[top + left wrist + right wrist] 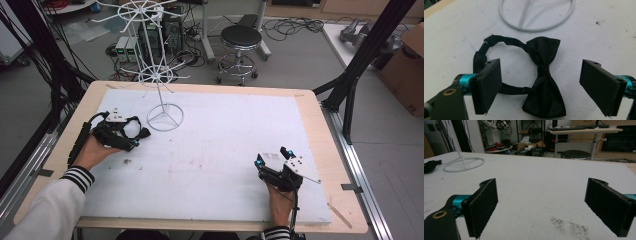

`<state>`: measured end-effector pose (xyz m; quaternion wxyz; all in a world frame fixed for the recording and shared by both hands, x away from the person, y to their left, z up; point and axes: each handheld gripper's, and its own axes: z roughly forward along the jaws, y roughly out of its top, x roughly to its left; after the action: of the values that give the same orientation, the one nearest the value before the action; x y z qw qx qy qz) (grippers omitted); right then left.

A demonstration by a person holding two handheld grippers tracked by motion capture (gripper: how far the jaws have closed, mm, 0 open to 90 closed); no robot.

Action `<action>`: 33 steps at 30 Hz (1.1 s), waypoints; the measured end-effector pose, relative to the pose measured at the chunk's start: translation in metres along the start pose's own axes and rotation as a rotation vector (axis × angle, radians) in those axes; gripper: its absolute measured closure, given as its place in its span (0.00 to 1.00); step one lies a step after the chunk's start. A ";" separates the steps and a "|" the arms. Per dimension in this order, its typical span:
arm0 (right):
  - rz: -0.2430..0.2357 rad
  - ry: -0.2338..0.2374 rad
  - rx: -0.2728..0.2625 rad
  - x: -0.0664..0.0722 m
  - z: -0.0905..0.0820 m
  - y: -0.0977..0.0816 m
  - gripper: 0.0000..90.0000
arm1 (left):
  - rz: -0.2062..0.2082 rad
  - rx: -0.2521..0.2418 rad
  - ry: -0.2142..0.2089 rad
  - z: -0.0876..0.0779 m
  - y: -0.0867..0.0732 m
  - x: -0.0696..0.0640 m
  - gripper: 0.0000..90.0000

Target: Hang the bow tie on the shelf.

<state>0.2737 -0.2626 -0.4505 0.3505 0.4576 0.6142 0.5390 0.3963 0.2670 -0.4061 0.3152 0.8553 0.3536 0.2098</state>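
A black bow tie point(544, 77) with its neck strap looped lies flat on the white mat, just in front of the ring base of a white wire stand point(536, 15). My left gripper point(544, 95) hovers over it, open, its jaws wide apart on either side of the bow. In the high view the left gripper point(131, 136) sits at the mat's left with the bow tie point(141, 133) by its tips, close to the wire stand point(164, 116). My right gripper point(272, 157) rests open at the mat's right front, with nothing between its jaws point(544, 207).
The white mat point(215, 150) covers a wooden table point(327, 150). The wire stand rises tall with spoked tiers at the back left. A round stool point(241, 37) and cables stand on the floor beyond the table. A dark smudge point(569, 225) marks the mat near the right gripper.
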 end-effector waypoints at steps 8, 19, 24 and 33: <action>0.001 -0.001 0.001 0.000 0.000 0.000 0.12 | 0.025 0.058 -0.028 0.013 -0.002 -0.001 0.27; -0.001 -0.002 -0.002 -0.001 0.000 0.000 0.12 | 0.029 0.104 -0.016 0.020 -0.004 -0.001 0.49; 0.004 -0.004 -0.001 0.000 0.000 0.000 0.12 | 0.006 0.115 -0.014 0.020 -0.004 0.000 0.55; 0.002 -0.005 0.000 0.000 0.000 0.000 0.12 | 0.022 0.135 -0.033 0.024 -0.001 -0.002 0.71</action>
<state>0.2740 -0.2627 -0.4505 0.3516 0.4596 0.6129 0.5381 0.4086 0.2571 -0.4242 0.2602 0.8817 0.3525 0.1749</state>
